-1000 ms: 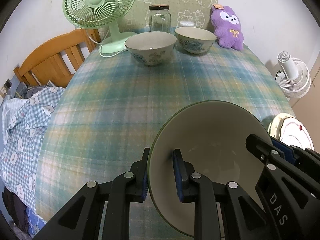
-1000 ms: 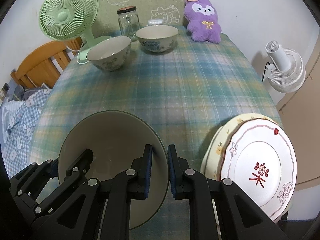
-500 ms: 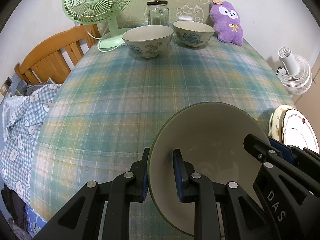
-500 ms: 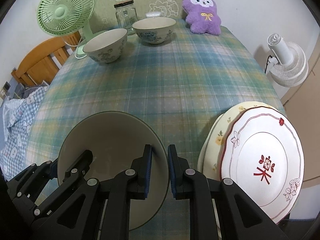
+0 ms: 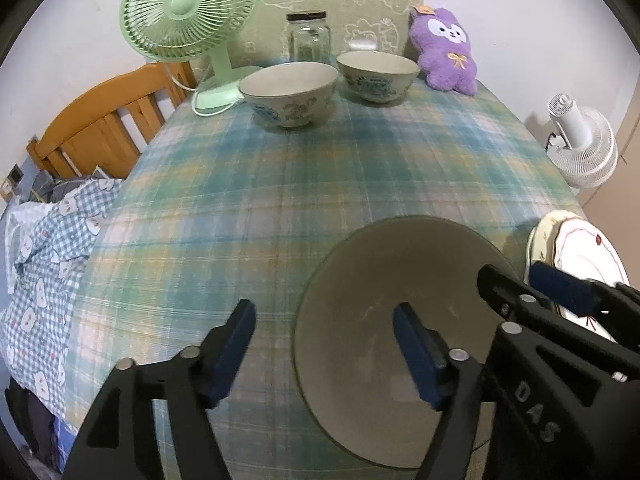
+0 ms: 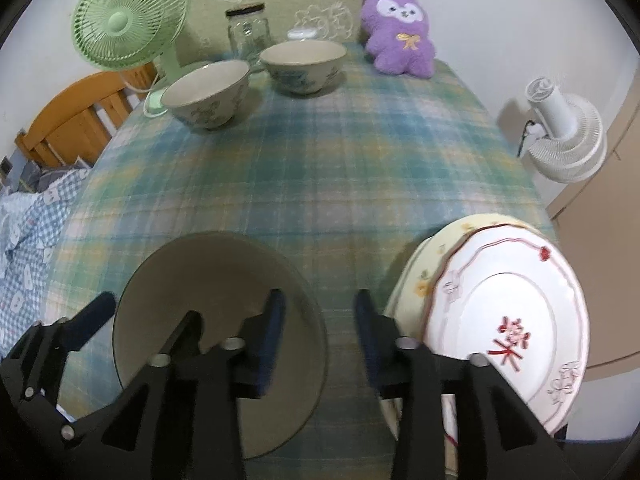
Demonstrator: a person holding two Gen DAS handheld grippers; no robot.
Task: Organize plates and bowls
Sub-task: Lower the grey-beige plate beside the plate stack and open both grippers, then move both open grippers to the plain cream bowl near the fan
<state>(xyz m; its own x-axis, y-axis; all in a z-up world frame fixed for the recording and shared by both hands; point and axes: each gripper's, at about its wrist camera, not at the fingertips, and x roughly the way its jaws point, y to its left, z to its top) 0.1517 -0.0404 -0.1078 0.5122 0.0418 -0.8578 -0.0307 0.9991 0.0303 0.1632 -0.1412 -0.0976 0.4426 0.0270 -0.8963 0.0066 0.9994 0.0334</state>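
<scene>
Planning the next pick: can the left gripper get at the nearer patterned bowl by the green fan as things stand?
Probably yes. The left gripper, its jaws just opened off the large bowl, holds nothing, and only bare tablecloth lies before the patterned bowl.

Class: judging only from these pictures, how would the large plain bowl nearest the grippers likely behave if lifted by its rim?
The large plain bowl looks glazed and ceramic, so probably rigid, breakable and rather slippery. It is wide and deep, so likely heavy; a one-sided rim grip might let it tilt.

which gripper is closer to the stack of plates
Right. The right gripper has one finger beside the stack of plates; the left gripper straddles the far rim of the large bowl.
</scene>
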